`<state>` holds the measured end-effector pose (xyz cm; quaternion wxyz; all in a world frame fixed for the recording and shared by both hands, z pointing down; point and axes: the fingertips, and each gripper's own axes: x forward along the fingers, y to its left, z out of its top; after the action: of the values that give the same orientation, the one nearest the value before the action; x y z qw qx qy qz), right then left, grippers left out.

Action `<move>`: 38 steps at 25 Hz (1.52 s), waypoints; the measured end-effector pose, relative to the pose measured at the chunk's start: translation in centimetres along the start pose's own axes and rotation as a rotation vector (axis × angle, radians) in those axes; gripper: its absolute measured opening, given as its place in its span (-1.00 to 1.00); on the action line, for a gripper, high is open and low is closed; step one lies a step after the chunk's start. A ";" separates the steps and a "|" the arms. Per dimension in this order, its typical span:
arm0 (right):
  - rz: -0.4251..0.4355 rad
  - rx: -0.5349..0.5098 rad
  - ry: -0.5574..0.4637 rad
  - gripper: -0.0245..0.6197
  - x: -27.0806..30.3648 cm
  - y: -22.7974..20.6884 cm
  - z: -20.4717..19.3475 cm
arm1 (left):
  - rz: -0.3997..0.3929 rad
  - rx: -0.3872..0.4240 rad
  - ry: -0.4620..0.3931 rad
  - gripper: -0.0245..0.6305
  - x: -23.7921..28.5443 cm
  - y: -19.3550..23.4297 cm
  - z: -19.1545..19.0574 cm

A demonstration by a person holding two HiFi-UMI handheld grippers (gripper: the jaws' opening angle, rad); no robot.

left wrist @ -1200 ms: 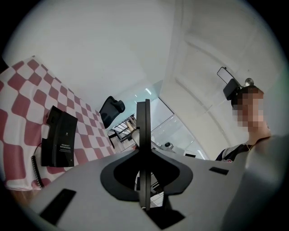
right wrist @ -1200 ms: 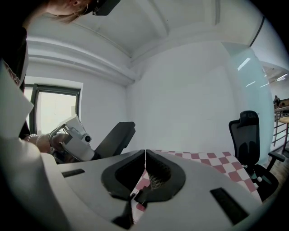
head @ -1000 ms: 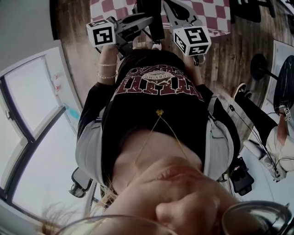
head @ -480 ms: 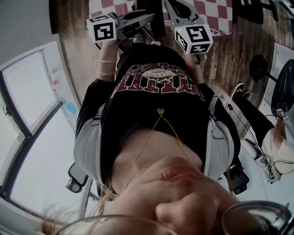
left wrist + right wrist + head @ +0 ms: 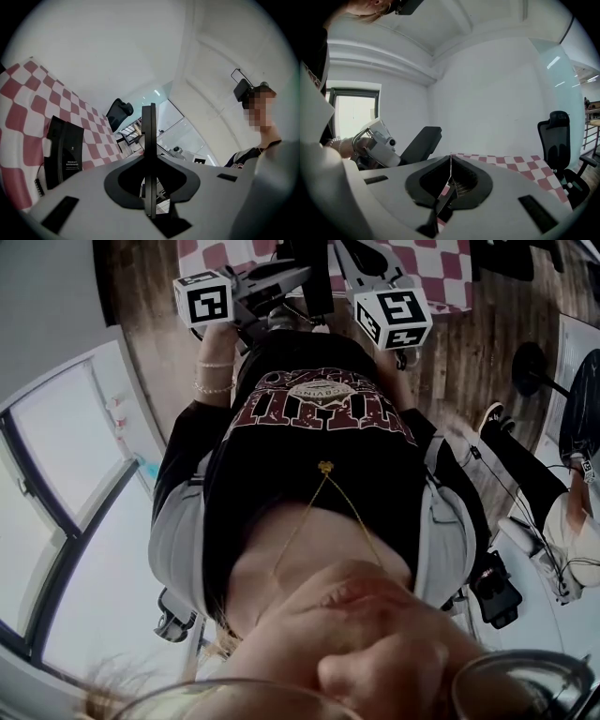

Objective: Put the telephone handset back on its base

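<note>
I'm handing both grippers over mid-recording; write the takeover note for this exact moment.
Left gripper: jaws together, nothing between them.
Right gripper: jaws together, empty.
Things: the red-and-white checkered table lies ahead. A black upright slab with white print stands on it; I cannot tell whether it belongs to the phone. No telephone handset shows in any view.
Done: nothing visible.
Left: find the telephone handset, grip it, seat it on its base.
</note>
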<state>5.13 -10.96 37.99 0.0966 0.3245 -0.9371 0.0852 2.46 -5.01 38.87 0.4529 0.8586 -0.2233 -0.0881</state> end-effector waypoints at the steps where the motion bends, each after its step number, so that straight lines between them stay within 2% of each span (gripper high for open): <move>1: -0.005 0.002 0.001 -0.86 0.4 -0.2 0.1 | -0.004 -0.001 0.006 -0.69 0.0 0.2 0.4; 10: -0.050 0.014 0.021 -0.86 4.5 -1.8 0.8 | -0.030 -0.052 0.043 -0.69 -0.8 4.3 3.2; 20: -0.097 0.015 0.037 -0.86 7.4 -2.6 1.4 | -0.026 -0.053 0.069 -0.69 -2.0 6.6 5.9; 30: -0.160 0.030 0.046 -0.86 10.0 -3.3 1.5 | -0.055 -0.126 0.100 -0.69 -2.9 10.4 6.1; 38: -0.201 0.052 0.067 -0.86 11.6 -2.7 0.8 | -0.062 -0.152 0.139 -0.69 -3.7 12.4 6.0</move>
<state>-2.23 -20.12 40.22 0.1274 0.4164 -0.8934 0.1101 -6.66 -13.83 45.32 0.5282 0.8323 -0.1575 -0.0592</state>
